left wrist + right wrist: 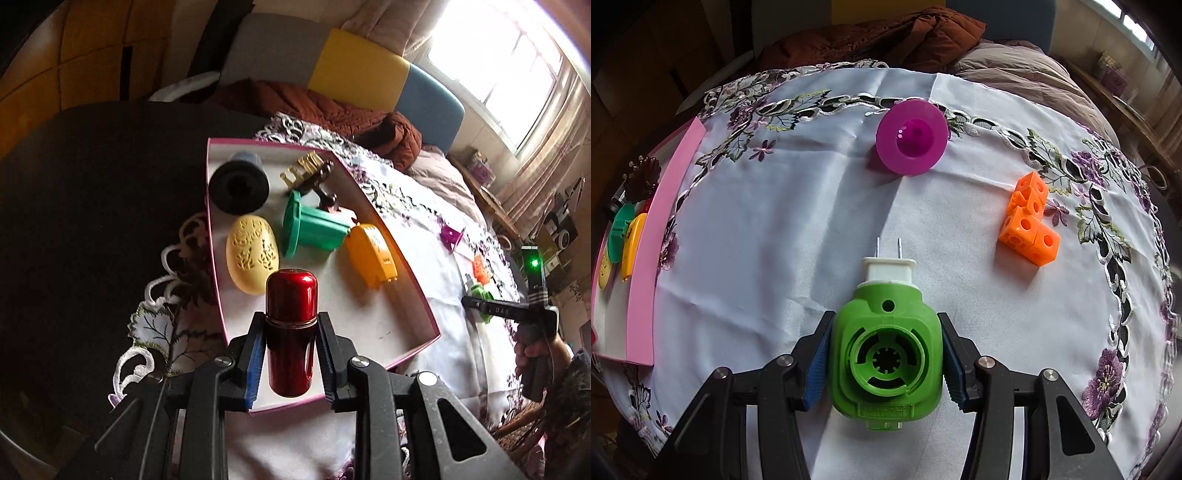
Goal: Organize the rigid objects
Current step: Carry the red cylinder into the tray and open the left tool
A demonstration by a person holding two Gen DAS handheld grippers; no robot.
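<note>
My left gripper (291,321) is shut on a glossy red flask (291,295), held above the near part of a white box with a pink rim (388,321). In the box lie a black cylinder (238,188), a yellow oval case (252,253), a green container (314,225), an orange case (373,254) and a gold hair clip (301,170). My right gripper (886,325) is shut on a green plug-in device (886,354) with a white two-pin plug, low over the white embroidered cloth (775,240). The pads press on both of its sides.
A magenta disc (911,137) and a cluster of orange cubes (1028,221) lie on the cloth beyond the right gripper. The pink box (642,258) is at the far left of that view. A brown quilt (332,110) and a window lie behind.
</note>
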